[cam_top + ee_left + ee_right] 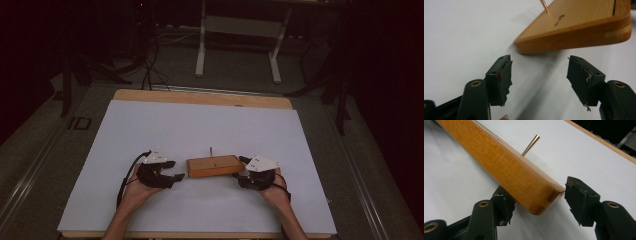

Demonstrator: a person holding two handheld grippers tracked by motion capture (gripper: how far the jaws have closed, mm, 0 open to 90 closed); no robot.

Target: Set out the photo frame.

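Observation:
A flat wooden block [215,166] lies on the white sheet [200,125], with a thin metal peg [211,151] standing up from its top. My left gripper [176,170] is open just off the block's left end, apart from it. In the left gripper view the block [579,27] lies ahead of the open gripper [539,61], and the peg [545,7] rises from it. My right gripper [241,169] sits at the block's right end. In the right gripper view the block's end [524,180] lies between the wide jaws of the gripper [537,192]. One pad [579,197] is at the block's corner.
The sheet covers a wooden table whose far edge [200,96] shows. Beyond it, on the dark floor, stand a white desk frame [240,30] and some cables [150,65]. The person's forearms enter from the bottom edge.

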